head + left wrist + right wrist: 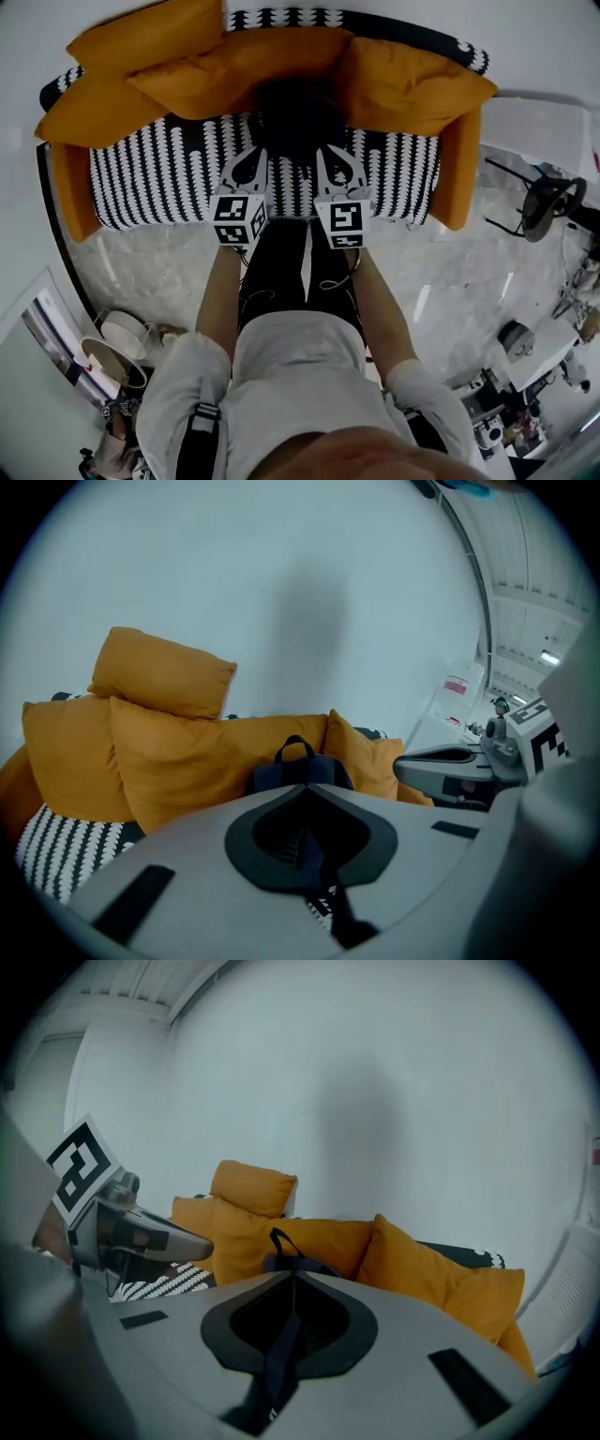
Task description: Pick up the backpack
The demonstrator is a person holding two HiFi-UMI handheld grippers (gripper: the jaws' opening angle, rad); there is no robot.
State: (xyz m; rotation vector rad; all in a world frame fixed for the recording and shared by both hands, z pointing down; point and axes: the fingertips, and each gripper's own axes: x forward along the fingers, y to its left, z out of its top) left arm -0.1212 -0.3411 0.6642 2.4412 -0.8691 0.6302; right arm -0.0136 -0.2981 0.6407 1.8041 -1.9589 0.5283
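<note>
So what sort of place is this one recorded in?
Probably a living-room setup inside a lab or workshop: a black-and-white patterned sofa with orange cushions against a white wall, but cluttered equipment on the polished floor at the right.

A person in a light grey short-sleeved shirt point(292, 370) and black trousers point(279, 267), dark shoulder strap point(199, 433) at lower left, with a pale grey left gripper point(254, 155) and right gripper point(325, 154) at centre, each bearing a black-and-white marker cube.
</note>
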